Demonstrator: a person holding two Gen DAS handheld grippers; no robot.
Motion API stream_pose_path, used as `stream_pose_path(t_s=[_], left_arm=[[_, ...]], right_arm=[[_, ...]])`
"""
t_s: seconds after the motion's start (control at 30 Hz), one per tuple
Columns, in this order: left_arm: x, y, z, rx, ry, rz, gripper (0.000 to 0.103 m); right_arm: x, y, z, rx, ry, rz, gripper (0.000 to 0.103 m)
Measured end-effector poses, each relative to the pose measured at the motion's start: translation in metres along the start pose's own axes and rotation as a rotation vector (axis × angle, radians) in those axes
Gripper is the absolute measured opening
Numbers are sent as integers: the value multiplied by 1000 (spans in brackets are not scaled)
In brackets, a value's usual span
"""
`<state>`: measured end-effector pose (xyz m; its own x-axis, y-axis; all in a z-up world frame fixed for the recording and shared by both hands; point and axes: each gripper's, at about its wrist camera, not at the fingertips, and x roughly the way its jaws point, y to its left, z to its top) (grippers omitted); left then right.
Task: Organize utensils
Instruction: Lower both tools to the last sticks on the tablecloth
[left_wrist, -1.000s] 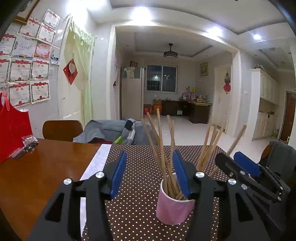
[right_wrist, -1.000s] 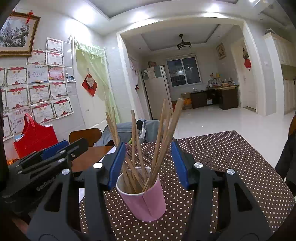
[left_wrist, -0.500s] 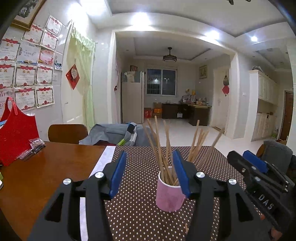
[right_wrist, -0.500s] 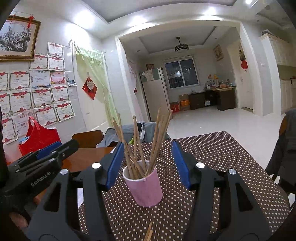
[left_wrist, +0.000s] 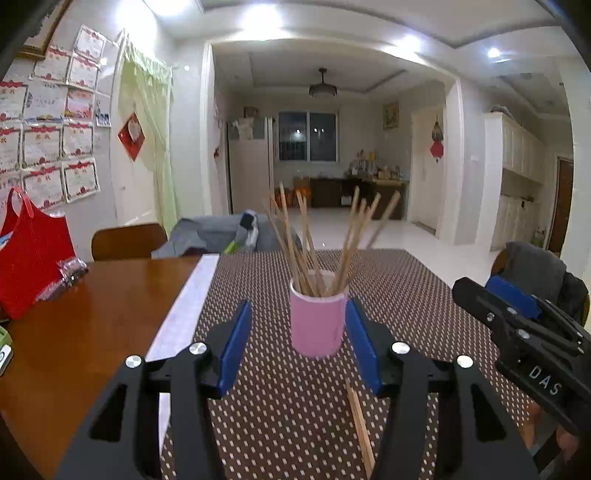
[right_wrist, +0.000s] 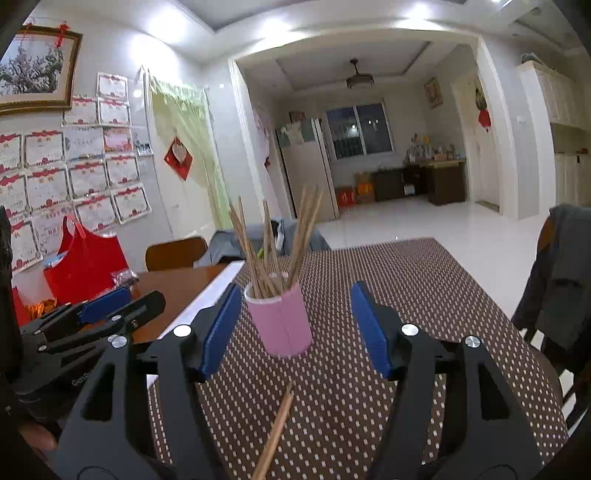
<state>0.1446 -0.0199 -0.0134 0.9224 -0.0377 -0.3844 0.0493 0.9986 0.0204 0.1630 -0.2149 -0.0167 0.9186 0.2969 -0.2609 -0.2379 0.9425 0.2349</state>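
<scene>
Chopstick lies alone before one pink cup; both hand-held grippers gape empty.

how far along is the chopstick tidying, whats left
Mostly done: a bundle of chopsticks stands upright in the pink cup on the dotted tablecloth. Nothing is in hand; the left gripper and right gripper are both open and empty, short of the cup. Left: at least one loose chopstick lies flat on the cloth in front of the cup.
</scene>
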Motion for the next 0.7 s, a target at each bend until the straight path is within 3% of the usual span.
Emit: stream_pose_path(t_s=[0.27,0.7], left_arm=[[2,-10,-28,9,91,-21,53],[48,-24,-86,65,424,-91,53]], right_arm=[[-5,-11,-26,-2,103,-11,67],[14,-24,-73,4,302,-30,70]])
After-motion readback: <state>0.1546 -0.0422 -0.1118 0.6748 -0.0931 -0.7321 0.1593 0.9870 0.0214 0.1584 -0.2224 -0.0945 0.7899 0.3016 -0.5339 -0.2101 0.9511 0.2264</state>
